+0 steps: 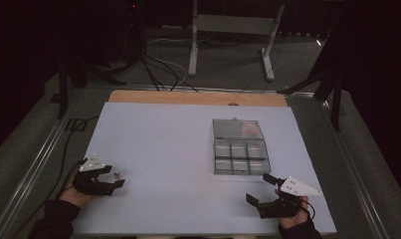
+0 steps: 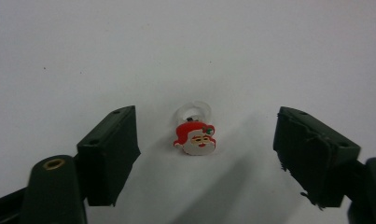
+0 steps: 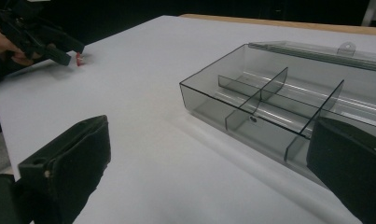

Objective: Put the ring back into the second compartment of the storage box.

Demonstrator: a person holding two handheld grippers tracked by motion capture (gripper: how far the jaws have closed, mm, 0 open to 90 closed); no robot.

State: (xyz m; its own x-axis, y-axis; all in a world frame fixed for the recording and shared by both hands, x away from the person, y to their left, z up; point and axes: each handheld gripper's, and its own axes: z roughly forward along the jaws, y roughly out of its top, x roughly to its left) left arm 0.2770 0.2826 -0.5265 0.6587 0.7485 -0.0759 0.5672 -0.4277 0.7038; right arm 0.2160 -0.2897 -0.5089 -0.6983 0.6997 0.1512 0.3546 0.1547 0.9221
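- Left hand-held gripper (image 1: pixel 119 178) sits at the near-left of the worktop (image 1: pixel 158 144), jaws wide, nothing held.
- Santa ring (image 2: pixel 195 135): red-and-white Santa face on a clear band, lying on the worktop between the left jaws and a little beyond their tips, touching neither. In the high view it's a small red speck (image 1: pixel 119 175) just off the gripper tips.
- Right hand-held gripper (image 1: pixel 262 188) is at the near-right, jaws wide apart, empty. A hand (image 1: pixel 292 219) grips it from the near edge.
- Clear compartment box (image 1: pixel 240 147) lies right of centre, just far-left of the right gripper. Lid (image 1: pixel 237 129) is folded open flat on the far side.
- Box tray is split by dividers (image 3: pixel 258 98) into a grid of small cells; cells look empty as far as visible.
- The right gripper view looks across the worktop: box close on the right, left gripper and red ring (image 3: pixel 79 59) far off at the upper left.
- Worktop surface is pale, with a wooden strip (image 1: pixel 198 97) along its far edge.
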